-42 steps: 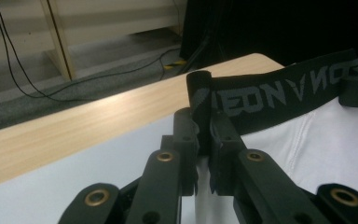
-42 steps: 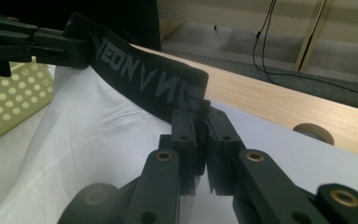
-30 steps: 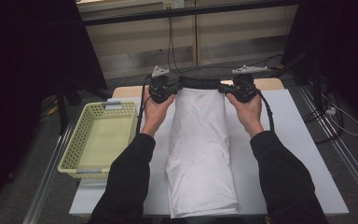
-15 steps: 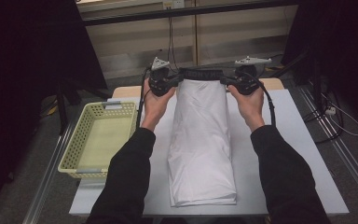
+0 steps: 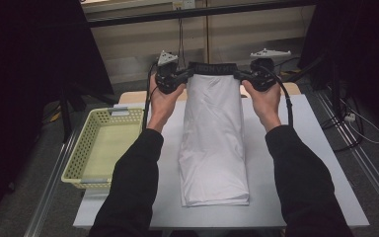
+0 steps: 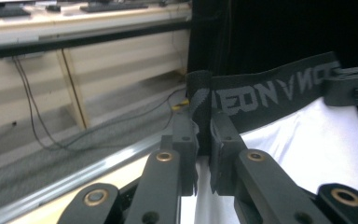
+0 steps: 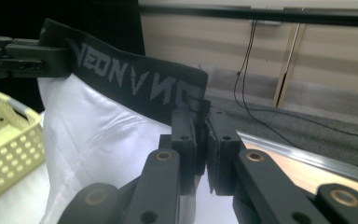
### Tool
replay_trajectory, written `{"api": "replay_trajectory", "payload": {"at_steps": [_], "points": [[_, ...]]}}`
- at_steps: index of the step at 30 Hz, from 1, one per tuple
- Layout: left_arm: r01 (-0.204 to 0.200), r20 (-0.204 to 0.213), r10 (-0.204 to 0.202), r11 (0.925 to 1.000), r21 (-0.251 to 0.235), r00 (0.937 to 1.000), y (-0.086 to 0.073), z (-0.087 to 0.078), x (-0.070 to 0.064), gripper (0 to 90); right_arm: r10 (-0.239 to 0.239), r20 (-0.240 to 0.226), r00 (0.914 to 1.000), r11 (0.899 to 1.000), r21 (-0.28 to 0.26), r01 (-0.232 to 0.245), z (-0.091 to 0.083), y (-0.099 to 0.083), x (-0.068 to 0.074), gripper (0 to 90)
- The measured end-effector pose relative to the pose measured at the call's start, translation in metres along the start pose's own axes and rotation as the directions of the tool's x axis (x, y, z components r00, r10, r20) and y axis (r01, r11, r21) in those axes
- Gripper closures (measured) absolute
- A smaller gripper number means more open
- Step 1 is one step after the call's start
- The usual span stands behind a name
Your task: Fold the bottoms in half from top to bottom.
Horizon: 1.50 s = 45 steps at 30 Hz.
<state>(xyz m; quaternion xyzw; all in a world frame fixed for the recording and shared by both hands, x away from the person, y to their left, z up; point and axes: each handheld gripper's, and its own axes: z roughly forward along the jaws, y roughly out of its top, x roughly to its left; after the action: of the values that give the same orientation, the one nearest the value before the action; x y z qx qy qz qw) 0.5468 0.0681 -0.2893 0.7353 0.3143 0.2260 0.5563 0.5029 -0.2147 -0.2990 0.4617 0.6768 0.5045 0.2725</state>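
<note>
1. White garment (image 5: 213,143) with a black elastic waistband (image 5: 212,68), lettered in grey, lies lengthwise down the middle of the worktop (image 5: 321,173).
2. Waistband end is raised off the surface at the far edge; the lower end rests flat near the person's side.
3. Left gripper (image 5: 177,78): fingers (image 6: 186,149) pressed together, pinching the waistband's left corner.
4. Right gripper (image 5: 244,79): fingers (image 7: 186,140) clamped on the opposite corner.
5. Waistband is stretched taut between the two grippers.
6. Yellow perforated basket (image 5: 86,148) sits at the left, beside the garment, not touching it.
</note>
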Motion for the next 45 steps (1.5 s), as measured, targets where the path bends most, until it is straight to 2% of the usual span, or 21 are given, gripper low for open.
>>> {"api": "replay_trajectory", "payload": {"at_steps": [2,5,8,10,16,20,21,24,28,37,38,42,45], "points": [[-0.018,-0.002,0.018,0.9998,-0.002,0.9998,0.002,-0.003,-0.001,83.3,-0.008,-0.003,1.0000,1.000,-0.002,0.008,-0.001,0.003,0.001,83.1],[-0.017,0.000,0.017,0.9998,0.011,0.9999,-0.002,-0.004,-0.001,83.2,-0.003,-0.010,0.9999,1.000,0.003,0.003,0.001,0.000,0.002,83.1],[-0.003,0.008,0.002,0.9998,0.019,1.0000,-0.013,-0.003,0.000,83.1,-0.003,-0.010,1.0000,1.000,0.015,0.003,0.004,-0.007,0.003,83.1],[-0.010,0.012,0.010,0.9991,0.041,0.9999,-0.020,-0.001,0.002,82.8,0.002,-0.017,0.9998,1.000,0.030,-0.001,0.006,-0.013,0.002,83.1],[-0.017,0.022,0.015,0.9978,0.064,0.9996,-0.034,-0.001,0.002,82.6,0.029,-0.036,0.9989,0.999,0.047,-0.027,0.013,-0.031,0.000,83.1],[-0.005,0.030,0.003,0.9980,0.063,0.9996,-0.041,-0.004,0.000,82.4,0.032,-0.040,0.9987,0.998,0.057,-0.030,0.014,-0.039,0.002,83.1],[-0.018,0.035,0.016,0.9971,0.074,0.9993,-0.046,-0.007,0.000,82.3,0.036,-0.051,0.9981,0.998,0.053,-0.033,0.011,-0.043,0.004,83.1],[-0.007,0.047,0.004,0.9974,0.072,0.9989,-0.051,-0.014,-0.004,82.2,0.036,-0.069,0.9970,0.998,0.048,-0.032,0.006,-0.048,0.007,83.1],[-0.030,0.067,0.025,0.9966,0.077,0.9974,-0.057,-0.026,-0.014,82.2,0.034,-0.083,0.9960,0.998,0.052,-0.030,-0.001,-0.055,0.010,83.0],[-0.076,0.102,0.068,0.9945,0.072,0.9925,-0.061,-0.056,-0.036,82.1,0.026,-0.127,0.9915,0.999,0.033,-0.022,-0.021,-0.064,0.016,83.0],[-0.068,0.107,0.060,0.9954,0.067,0.9925,-0.063,-0.060,-0.039,82.1,0.026,-0.136,0.9904,0.999,0.029,-0.022,-0.023,-0.065,0.017,83.0],[-0.076,0.116,0.068,0.9951,0.063,0.9910,-0.072,-0.066,-0.046,82.1,0.025,-0.152,0.9881,0.999,0.028,-0.021,-0.031,-0.073,0.021,83.0],[-0.056,0.138,0.045,0.9955,0.077,0.9894,-0.085,-0.072,-0.049,81.9,0.028,-0.164,0.9861,0.999,0.041,-0.021,-0.033,-0.082,0.022,83.0]]}}
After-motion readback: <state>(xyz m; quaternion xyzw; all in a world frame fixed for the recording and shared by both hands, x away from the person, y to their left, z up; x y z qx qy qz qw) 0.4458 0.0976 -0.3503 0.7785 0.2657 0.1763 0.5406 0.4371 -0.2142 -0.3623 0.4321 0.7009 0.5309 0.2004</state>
